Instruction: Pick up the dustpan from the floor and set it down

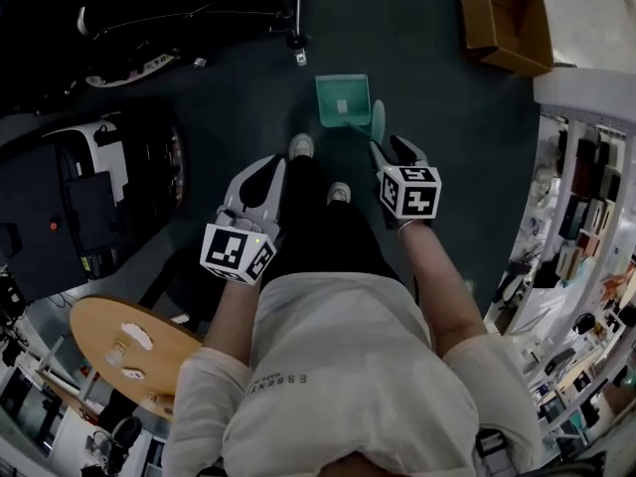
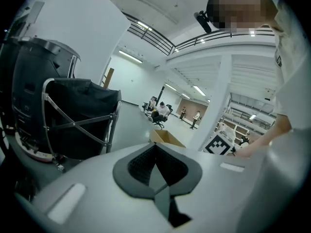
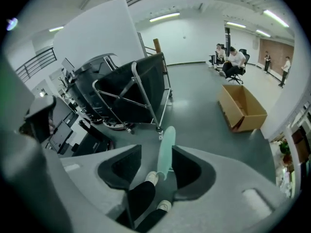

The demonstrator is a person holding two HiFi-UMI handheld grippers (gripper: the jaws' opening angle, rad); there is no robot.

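1. Writing: the back of my white shirt (image 1: 338,366) carries small dark letters beginning "ESSEN"; the rest is unclear to me. No other readable words.
2. Markers: each gripper bears a cube with black-and-white square patterns, the left cube (image 1: 238,251) and the right cube (image 1: 410,191). They are patterns only, not text.
3. Label: a small pale patch (image 1: 343,106) sits inside the dustpan (image 1: 343,100). It is too small to read.
4. Right gripper (image 3: 156,155): my jaws stand apart, about half open. The pale green dustpan handle (image 3: 165,149) shows upright in the gap, close to one pad and well clear of the other. I cannot tell whether it touches the near pad. Nothing is gripped.
5. Left gripper (image 2: 155,152): my jaws are closed together with the tips meeting, and nothing lies between them. It points out across the room, away from the dustpan.
6. Dustpan position: it rests on the dark grey floor (image 1: 437,78), just ahead of my shoes (image 1: 301,146), with its handle rising toward my right gripper.
7. Surroundings: a cardboard box (image 1: 502,18) sits well apart from the dustpan, and a round wooden table (image 1: 99,331) is near my left side.
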